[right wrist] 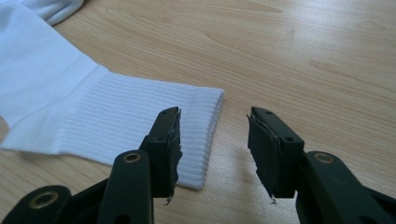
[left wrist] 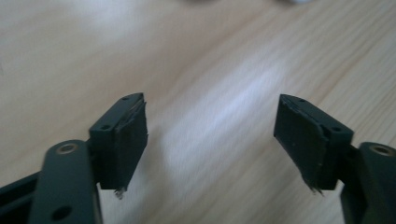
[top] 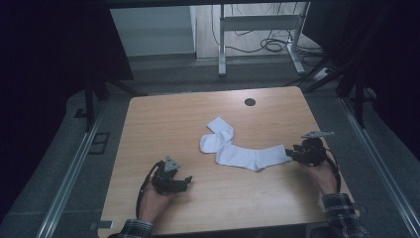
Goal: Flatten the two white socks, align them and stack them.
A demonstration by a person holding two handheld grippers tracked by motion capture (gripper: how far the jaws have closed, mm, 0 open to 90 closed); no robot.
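A long white sock (top: 252,157) lies flat across the middle of the wooden table (top: 163,119). A second white sock (top: 216,136) lies partly on its far left end. My right gripper (top: 289,154) sits at the long sock's right end. In the right gripper view its jaws (right wrist: 215,135) stand apart just above the ribbed cuff (right wrist: 116,121); the cuff's edge lies under the left jaw and no pad presses on it. My left gripper (top: 185,182) rests near the table's front left, well away from the socks. Its jaws (left wrist: 210,126) are open over bare wood.
A round black hole (top: 250,102) sits near the table's far edge. Beyond the table a white desk frame (top: 257,25) stands with cables (top: 270,45) on the floor. Metal rails (top: 69,173) run along both sides of the table.
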